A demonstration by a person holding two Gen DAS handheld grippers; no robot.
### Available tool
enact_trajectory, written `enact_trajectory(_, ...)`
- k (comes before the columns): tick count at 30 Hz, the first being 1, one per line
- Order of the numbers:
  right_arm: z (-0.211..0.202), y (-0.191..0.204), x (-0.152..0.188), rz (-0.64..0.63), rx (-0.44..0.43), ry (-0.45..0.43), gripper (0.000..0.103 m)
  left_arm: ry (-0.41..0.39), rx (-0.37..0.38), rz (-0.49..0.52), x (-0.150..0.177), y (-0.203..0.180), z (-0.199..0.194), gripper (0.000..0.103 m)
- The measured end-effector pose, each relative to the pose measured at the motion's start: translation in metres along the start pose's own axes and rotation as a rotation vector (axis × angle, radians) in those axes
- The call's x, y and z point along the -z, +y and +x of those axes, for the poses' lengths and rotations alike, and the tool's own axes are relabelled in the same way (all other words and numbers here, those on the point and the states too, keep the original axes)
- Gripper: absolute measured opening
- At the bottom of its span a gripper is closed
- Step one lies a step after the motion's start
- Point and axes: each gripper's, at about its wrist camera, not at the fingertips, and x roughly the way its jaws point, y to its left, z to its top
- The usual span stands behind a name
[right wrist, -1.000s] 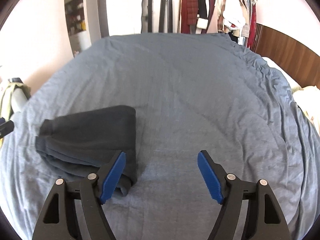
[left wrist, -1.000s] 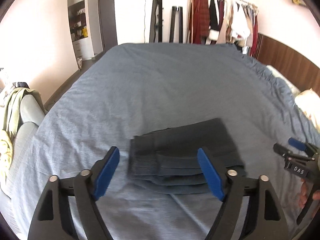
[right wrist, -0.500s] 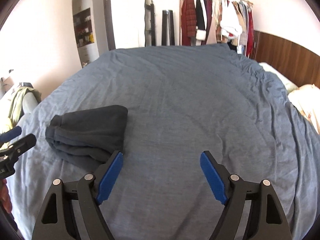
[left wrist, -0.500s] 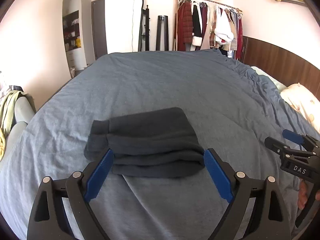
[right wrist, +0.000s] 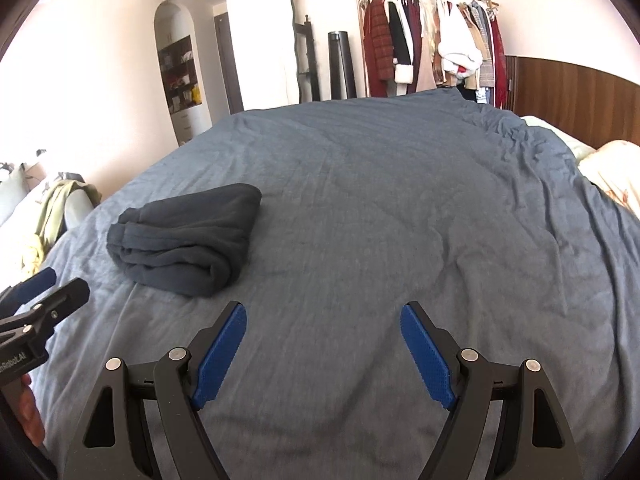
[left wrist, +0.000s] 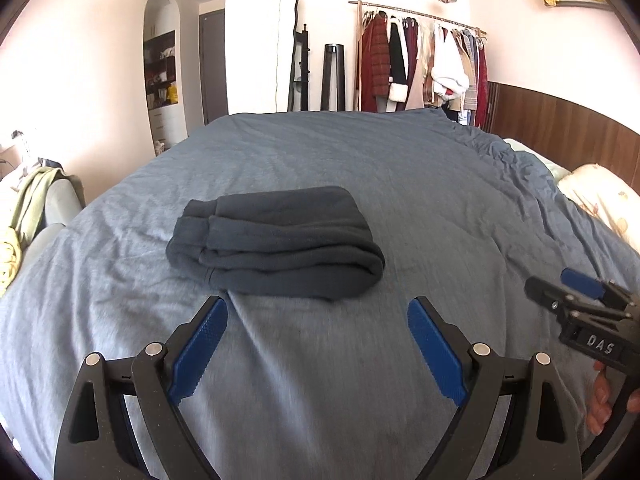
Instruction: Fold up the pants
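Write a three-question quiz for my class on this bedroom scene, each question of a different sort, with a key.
1. True or false: the left hand-held gripper is shut on the pants.
2. Multiple choice: the pants lie A) folded in a stack on the blanket, B) spread flat, C) on the clothes rack.
3. Fill in: in the right wrist view, the right hand-held gripper points at bare blanket, with the pants to its ____.

Key: 1 false, both hand-held grippers are open and apart from the pants; 2 A; 3 left.
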Motion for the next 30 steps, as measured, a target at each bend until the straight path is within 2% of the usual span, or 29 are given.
enact_trajectory(9,-0.069,0.005,0.021,-0.03,0.012,-0.055,0.08,-0.002,-0.013,0.031,0.026,-0.017,-0.048,0.093)
enact_trajectory(10,-0.074,0.005,0.023,-0.033,0.011,-0.057,0.08,-0.006,-0.015,0.025,0.028,-0.019,-0.054,0.097)
enact_trajectory(13,-0.091,0.003,0.03,-0.037,0.014,-0.067,0.08,-0.022,-0.013,0.009,0.03,-0.02,-0.068,0.1)
enact_trajectory(30,-0.137,-0.01,0.045,0.002,0.016,-0.101,0.08,-0.055,-0.028,0.016,0.036,-0.039,-0.113,0.102)
